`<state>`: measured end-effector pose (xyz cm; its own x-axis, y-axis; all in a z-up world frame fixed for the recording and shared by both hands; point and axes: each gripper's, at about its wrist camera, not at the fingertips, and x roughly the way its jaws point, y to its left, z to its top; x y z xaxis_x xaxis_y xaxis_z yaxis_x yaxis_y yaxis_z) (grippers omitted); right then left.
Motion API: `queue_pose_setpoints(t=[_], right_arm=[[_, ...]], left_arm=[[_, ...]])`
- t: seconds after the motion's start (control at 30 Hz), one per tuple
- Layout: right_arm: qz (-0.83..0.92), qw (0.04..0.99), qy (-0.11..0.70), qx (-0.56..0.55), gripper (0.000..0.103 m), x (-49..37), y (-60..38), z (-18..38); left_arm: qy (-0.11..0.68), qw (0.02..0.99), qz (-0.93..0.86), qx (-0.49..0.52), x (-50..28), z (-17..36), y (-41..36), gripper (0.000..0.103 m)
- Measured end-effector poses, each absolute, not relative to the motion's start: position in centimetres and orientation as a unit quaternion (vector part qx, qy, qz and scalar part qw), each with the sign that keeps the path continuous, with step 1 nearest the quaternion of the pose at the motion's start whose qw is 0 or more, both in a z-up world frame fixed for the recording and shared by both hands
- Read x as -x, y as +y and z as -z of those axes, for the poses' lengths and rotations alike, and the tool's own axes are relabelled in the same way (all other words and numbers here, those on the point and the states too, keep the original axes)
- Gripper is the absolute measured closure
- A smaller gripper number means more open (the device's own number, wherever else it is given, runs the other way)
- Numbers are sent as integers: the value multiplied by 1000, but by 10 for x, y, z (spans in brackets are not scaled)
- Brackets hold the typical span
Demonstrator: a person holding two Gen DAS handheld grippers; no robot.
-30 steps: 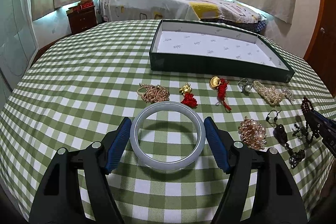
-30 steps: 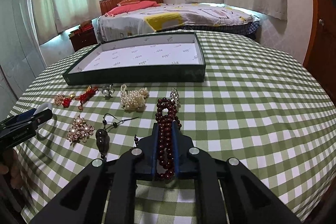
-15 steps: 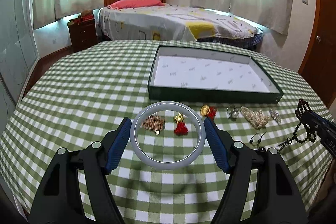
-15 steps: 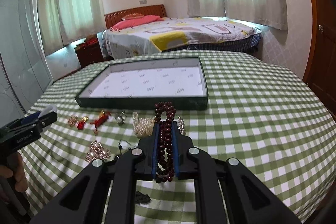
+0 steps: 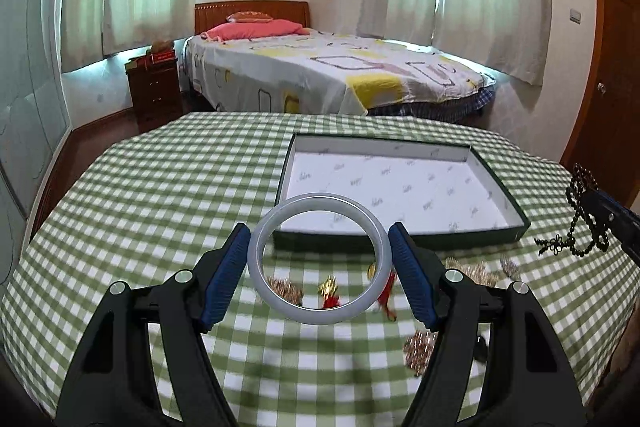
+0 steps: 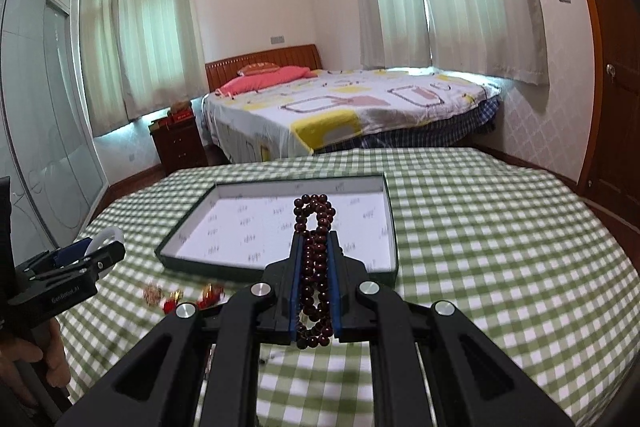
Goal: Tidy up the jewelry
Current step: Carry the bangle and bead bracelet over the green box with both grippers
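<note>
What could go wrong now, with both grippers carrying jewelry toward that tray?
The pale bangle is pinched only at its two sides by the left gripper, so it might slip out. The dark bead bracelet dangles loosely from the right gripper and could snag the green tray rim.

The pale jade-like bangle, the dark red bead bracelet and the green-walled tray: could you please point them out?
Pale jade-like bangle point(image 5: 260, 247), left wrist view, left rim.
Dark red bead bracelet point(image 6: 314, 283), right wrist view, mid strand.
Green-walled tray point(image 5: 516, 237), left wrist view, front wall.
</note>
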<state>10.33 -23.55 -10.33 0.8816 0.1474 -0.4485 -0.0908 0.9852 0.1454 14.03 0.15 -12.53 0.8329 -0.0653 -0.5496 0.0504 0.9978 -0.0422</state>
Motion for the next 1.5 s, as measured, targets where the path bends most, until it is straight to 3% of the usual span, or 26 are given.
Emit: queue_pose_setpoints(t=[0.4, 0.7, 1.1, 1.5], right_arm=[[-56, 971, 225, -59, 91, -177, -245, 95], [-57, 947, 309, -71, 91, -228, -248, 152], [-45, 922, 377, -73, 91, -249, -254, 191], [-39, 916, 394, -71, 91, -249, -257, 196]], left_arm=[[275, 960, 44, 10, -224, 112, -17, 34], [347, 936, 53, 3, -286, 171, -28, 34], [414, 909, 54, 13, -318, 214, -23, 34], [425, 904, 49, -22, -323, 223, -37, 34]])
